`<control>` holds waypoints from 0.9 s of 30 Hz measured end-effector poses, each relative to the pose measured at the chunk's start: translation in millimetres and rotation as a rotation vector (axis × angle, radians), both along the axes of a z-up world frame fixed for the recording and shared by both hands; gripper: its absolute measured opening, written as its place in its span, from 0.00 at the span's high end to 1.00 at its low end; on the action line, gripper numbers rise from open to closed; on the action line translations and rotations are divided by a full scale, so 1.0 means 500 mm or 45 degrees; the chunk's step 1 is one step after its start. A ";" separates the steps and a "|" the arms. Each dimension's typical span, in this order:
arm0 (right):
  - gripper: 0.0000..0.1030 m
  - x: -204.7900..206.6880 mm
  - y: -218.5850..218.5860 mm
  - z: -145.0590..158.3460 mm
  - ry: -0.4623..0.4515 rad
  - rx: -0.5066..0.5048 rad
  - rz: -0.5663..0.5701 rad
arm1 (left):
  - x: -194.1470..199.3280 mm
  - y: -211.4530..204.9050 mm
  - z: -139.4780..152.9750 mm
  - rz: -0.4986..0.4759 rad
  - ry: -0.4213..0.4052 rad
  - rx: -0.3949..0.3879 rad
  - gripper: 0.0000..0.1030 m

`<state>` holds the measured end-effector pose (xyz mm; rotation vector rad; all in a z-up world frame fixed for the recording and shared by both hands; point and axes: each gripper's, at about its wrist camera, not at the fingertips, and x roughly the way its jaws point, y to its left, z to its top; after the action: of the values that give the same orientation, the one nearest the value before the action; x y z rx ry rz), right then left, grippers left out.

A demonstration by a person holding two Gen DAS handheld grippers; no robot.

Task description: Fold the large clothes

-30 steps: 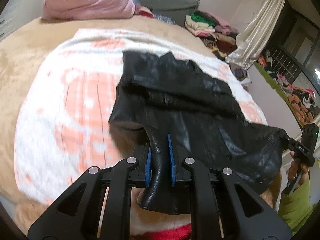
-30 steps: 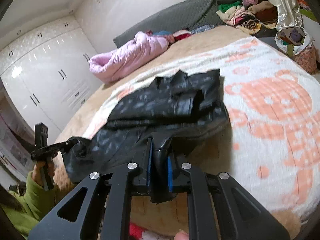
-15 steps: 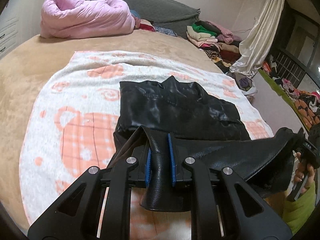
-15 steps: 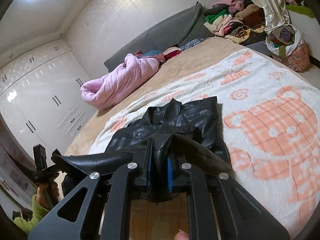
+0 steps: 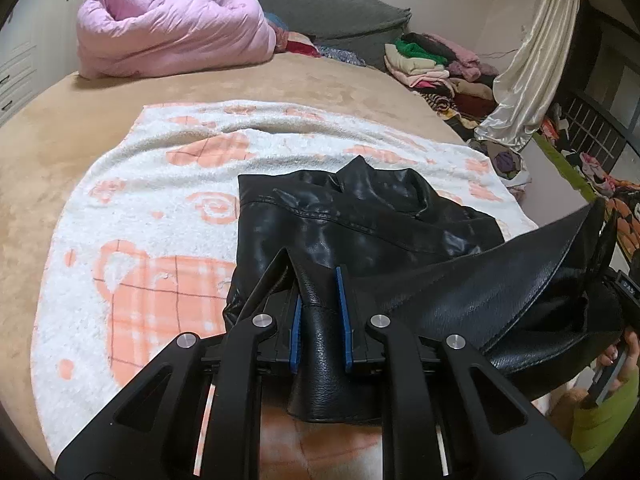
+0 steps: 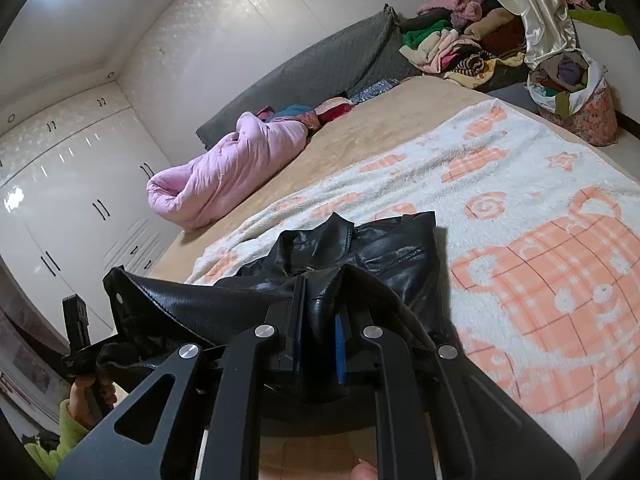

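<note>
Both of my grippers are clamped on the near hem of the black leather jacket (image 5: 360,220): the left gripper (image 5: 320,316) pinches one corner, the right gripper (image 6: 318,334) the other, with the hem stretched taut in the air between them. The rest of the jacket lies on the white-and-orange blanket (image 5: 152,216) spread on the bed. My worry is slippage: the leather looks slick and heavy, so an uneven carry could pull a corner free or skew the fold.

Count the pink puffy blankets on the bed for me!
1: the pink quilt lies rolled at the bed's far end by the grey headboard. More may hide behind it.
</note>
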<state>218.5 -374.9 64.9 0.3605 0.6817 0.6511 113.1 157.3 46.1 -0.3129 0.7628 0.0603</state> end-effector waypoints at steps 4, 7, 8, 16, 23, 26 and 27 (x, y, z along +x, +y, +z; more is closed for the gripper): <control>0.90 0.028 0.012 -0.009 0.009 -0.014 -0.003 | 0.024 0.003 -0.011 0.007 0.018 0.000 0.92; 0.89 0.051 0.022 -0.018 0.025 -0.020 -0.007 | 0.043 0.008 -0.020 0.007 0.036 -0.016 0.92; 0.89 0.058 0.025 -0.020 0.028 -0.026 -0.008 | 0.049 0.011 -0.023 0.011 0.041 -0.019 0.92; 0.89 0.105 0.044 -0.044 0.042 -0.083 -0.039 | 0.086 0.017 -0.041 0.030 0.053 0.005 0.92; 0.89 0.138 0.057 -0.056 0.046 -0.144 -0.068 | 0.119 0.035 -0.059 0.061 0.075 0.023 0.91; 0.89 0.159 0.059 -0.065 0.059 -0.162 -0.087 | 0.137 0.048 -0.066 0.082 0.080 0.039 0.90; 0.89 0.165 0.060 -0.069 0.067 -0.165 -0.093 | 0.143 0.052 -0.070 0.086 0.085 0.042 0.90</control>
<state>300.9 -345.1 30.3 0.2817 0.7537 0.5268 184.6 183.4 11.3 -0.3061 0.8163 0.1473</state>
